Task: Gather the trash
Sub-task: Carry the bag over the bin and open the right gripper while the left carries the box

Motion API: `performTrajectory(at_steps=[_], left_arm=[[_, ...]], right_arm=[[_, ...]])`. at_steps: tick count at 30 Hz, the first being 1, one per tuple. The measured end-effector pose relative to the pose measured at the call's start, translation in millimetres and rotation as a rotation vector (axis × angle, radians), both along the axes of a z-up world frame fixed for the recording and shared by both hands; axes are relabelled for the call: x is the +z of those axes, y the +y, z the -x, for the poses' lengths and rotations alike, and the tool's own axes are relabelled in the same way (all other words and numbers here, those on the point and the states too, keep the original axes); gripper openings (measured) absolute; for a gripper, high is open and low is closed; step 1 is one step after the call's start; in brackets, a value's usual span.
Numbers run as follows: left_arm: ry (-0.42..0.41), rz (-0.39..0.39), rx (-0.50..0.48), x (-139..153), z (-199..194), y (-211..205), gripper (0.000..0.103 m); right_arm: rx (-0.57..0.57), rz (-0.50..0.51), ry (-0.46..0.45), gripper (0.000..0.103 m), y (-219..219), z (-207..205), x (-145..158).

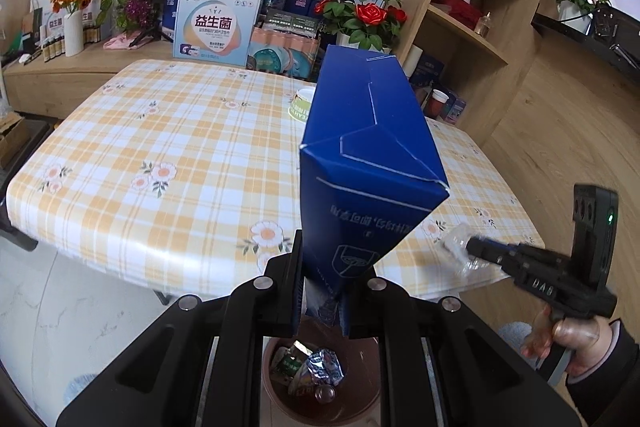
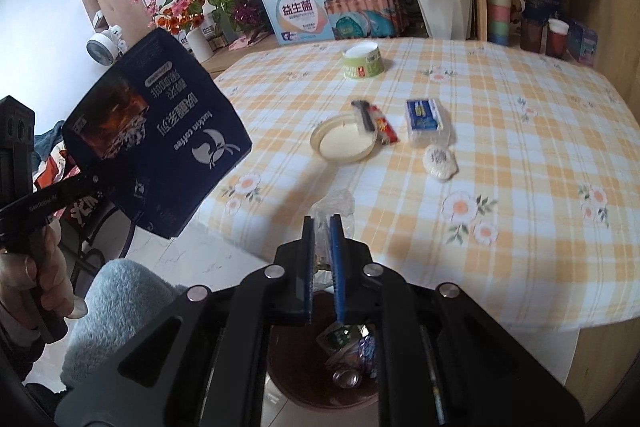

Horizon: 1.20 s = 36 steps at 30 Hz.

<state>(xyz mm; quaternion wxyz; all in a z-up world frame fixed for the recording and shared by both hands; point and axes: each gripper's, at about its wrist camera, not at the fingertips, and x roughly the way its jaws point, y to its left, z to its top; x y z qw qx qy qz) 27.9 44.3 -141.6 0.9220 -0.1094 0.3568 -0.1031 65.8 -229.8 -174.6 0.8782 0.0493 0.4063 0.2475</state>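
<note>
My left gripper is shut on a flattened dark blue coffee carton, which sticks up over the table edge; the same carton shows at the left of the right wrist view. My right gripper is shut on a crumpled clear plastic wrapper, also visible as the wrapper at the right of the left wrist view. A brown bin with foil wrappers inside stands on the floor under both grippers, seen too as the bin.
On the checked tablecloth lie a green paper bowl, a clear lid, a red sachet, a blue-white packet and a white wad. Boxes and flower pots stand behind; wooden shelves rise at right.
</note>
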Motion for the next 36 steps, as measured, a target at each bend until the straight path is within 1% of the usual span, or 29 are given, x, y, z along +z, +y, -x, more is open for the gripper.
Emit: performTrajectory(at_steps=[5,10,16,25,26,29,32,34,35,36], left_arm=[[0.007,-0.002,0.003,-4,17,0,0.014],[0.018,-0.002,0.004,-8,26,1,0.014],[0.037,-0.001,0.001,-16,33,-3,0.014],[0.079,-0.007,0.005,-32,31,-1,0.014],[0.082,-0.008,0.003,-33,31,-1,0.014],[0.091,-0.012,-0.003,-36,30,-3,0.014],[0.099,-0.017,-0.01,-39,30,-6,0.014],[0.104,-0.021,-0.019,-40,30,-8,0.014],[0.107,-0.023,-0.025,-40,30,-10,0.014],[0.108,-0.025,-0.029,-41,31,-11,0.014]], right_arm=[[0.011,0.014,0.057,0.012,3,18,-21],[0.019,0.022,0.088,0.012,5,28,-32],[0.027,0.033,0.114,0.012,7,30,-40],[0.049,0.043,0.18,0.013,16,23,-61],[0.053,0.046,0.185,0.016,17,22,-63],[0.059,0.038,0.185,0.031,18,22,-64],[0.056,0.029,0.172,0.031,18,22,-60],[0.05,0.025,0.154,0.036,15,22,-55],[0.044,0.026,0.139,0.041,14,22,-51],[0.038,0.028,0.127,0.05,13,22,-47]])
